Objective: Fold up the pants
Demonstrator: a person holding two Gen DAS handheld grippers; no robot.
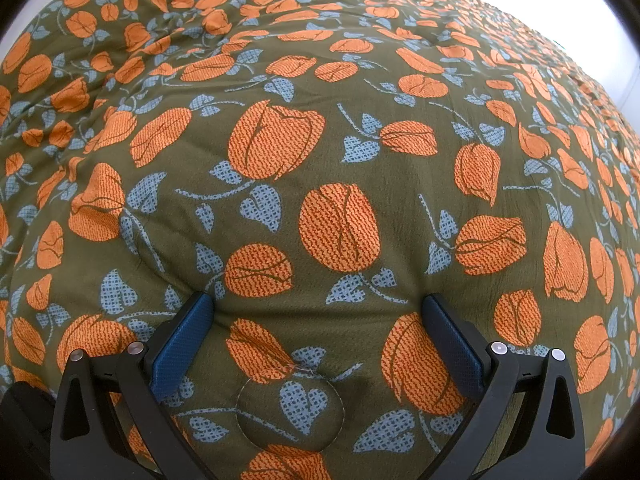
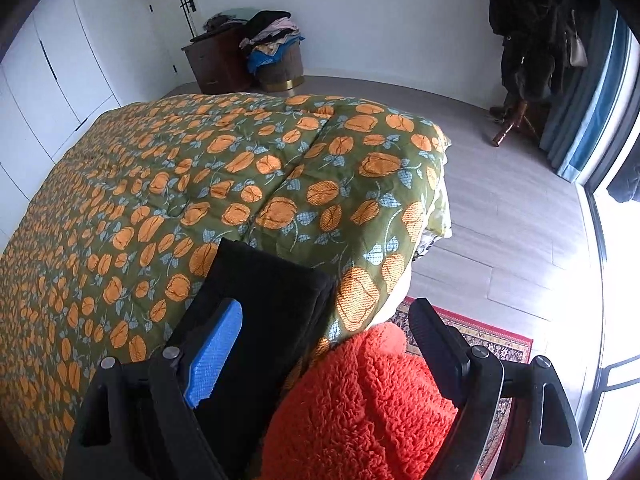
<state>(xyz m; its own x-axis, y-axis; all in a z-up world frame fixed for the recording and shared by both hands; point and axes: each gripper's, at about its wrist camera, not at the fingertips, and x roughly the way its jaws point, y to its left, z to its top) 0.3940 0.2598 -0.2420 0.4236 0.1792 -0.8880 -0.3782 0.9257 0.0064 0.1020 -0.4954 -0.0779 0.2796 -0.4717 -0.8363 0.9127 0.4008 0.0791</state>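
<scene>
Black pants lie folded in a compact rectangle on the bed near its near right corner, seen in the right wrist view. My right gripper is open and empty, raised above the pants; its left blue pad overlaps them in the picture. A fuzzy orange-red sleeve fills the space between its fingers. My left gripper is open and empty, close above the flowered quilt. The pants are out of sight in the left wrist view.
The green quilt with orange flowers covers the bed. A laundry basket piled with clothes and a dark dresser stand at the far wall. A coat rack and a window are at right. A patterned rug lies beside the bed.
</scene>
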